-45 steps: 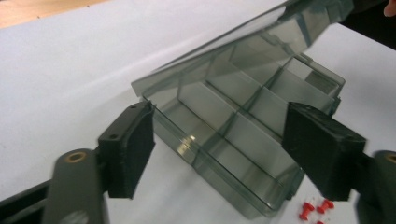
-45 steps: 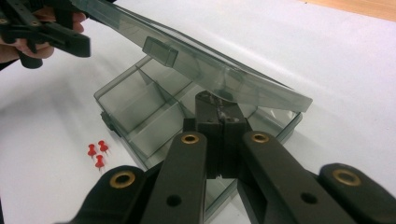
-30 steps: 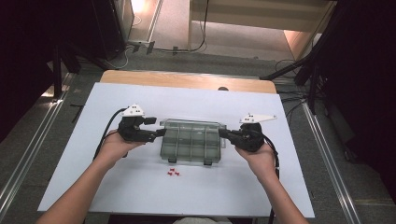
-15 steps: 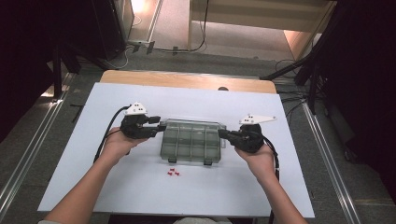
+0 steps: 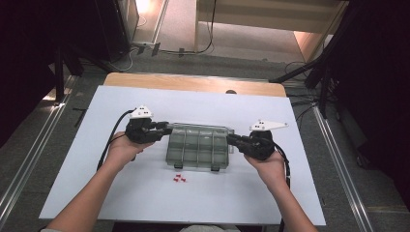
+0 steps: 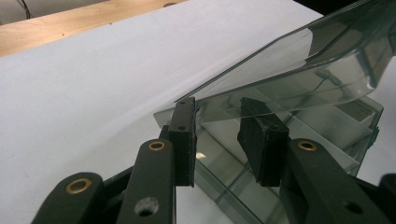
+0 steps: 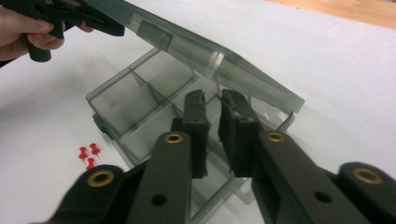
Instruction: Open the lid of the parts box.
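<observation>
Left gripper (image 5: 164, 128): jaws have just been closing, now mid-width with the near corner of the lid (image 6: 299, 70) between them. One pad (image 6: 183, 135) touches the lid's edge, the other sits just under the pane; can't tell if it's actually clamped. Right gripper (image 5: 231, 139): jaws have just cracked apart from fully closed, so there is a narrow gap with nothing between the pads. It hangs over the end compartments of the box (image 5: 198, 147), just ahead of its tips. Both hands sit at the same ends of the box as a second ago; the jaws are what changed. My read is that the right has let go of its end and the left is taking over the lid, which is tilted up off the box (hinge side away from the person, going by the gripper views). So opening is underway but not finished. Around it: three red pushpins (image 5: 180, 179) lie on the white sheet (image 5: 145, 203) on the person's side of the box, between the two grippers and apart from the box. Likely these go into the compartments. Nothing blocks the lid's swing. The main risk is the unheld box sliding or lifting with the lid.
</observation>
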Motion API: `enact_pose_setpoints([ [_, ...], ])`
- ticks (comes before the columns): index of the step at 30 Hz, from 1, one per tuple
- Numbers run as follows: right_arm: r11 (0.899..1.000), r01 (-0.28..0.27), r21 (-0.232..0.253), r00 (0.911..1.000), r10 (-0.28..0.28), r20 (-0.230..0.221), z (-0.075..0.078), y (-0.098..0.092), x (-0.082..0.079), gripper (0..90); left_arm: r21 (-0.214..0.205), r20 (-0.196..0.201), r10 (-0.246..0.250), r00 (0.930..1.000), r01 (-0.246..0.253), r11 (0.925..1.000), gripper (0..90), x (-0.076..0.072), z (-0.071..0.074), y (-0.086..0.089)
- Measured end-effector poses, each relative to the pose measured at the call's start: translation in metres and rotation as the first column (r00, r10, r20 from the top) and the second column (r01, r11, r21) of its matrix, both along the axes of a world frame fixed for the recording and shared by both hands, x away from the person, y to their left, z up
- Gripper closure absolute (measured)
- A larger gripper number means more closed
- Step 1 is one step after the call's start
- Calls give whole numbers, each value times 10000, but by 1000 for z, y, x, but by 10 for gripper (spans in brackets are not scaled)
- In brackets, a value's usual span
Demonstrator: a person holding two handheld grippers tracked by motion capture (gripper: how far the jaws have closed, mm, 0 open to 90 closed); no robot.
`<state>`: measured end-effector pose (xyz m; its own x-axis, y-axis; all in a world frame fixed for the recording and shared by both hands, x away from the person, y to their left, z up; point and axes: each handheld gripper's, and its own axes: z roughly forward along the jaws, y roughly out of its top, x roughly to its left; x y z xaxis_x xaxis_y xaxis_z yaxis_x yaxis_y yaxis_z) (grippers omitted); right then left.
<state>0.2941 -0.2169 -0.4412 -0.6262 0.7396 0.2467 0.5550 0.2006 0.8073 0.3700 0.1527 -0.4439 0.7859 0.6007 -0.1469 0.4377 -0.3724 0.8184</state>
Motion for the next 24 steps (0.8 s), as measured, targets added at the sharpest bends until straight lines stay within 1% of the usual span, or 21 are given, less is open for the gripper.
enact_pose_setpoints([
  [2,9999,128,-48,9999,-128,94,-2,-2,-1,699,17,-13,17,10000,-17,10000,661,0,0,0],
  [3,9997,236,-31,9997,-236,-2,-3,-3,-1,680,13,-10,16,10000,-16,10000,661,-1,0,0],
  [4,9997,220,48,9997,-220,-94,-4,-4,-1,658,23,-7,15,10000,-15,10000,661,-1,0,-1],
  [6,9995,310,85,9995,-309,-98,-4,-6,-1,614,10,-30,31,10000,-31,10000,661,-1,1,-1],
  [10,9981,598,155,9980,-601,207,-10,-12,1,456,-96,-145,70,9999,-72,9999,661,0,1,0],
  [12,9972,720,186,9968,-726,345,-15,-14,4,389,-63,-198,55,9998,-56,10000,661,0,1,0],
  [15,9960,898,-1,9953,-898,373,-20,-14,10,360,-132,-264,122,9996,-126,9998,661,0,2,0],
  [17,9962,874,-42,9955,-871,371,-21,-13,13,361,-128,-260,124,9996,-128,9998,661,1,2,0],
  [18,9964,836,-115,9955,-830,466,-22,-12,14,363,-136,-272,121,9996,-125,9998,661,1,2,0],
  [20,9960,836,-308,9944,-814,669,-22,-9,17,384,-153,-247,155,9996,-158,9998,661,1,2,0],
  [24,9968,778,-201,9947,-763,685,-22,-5,22,424,-192,-275,173,9995,-178,9997,660,1,2,0],
])
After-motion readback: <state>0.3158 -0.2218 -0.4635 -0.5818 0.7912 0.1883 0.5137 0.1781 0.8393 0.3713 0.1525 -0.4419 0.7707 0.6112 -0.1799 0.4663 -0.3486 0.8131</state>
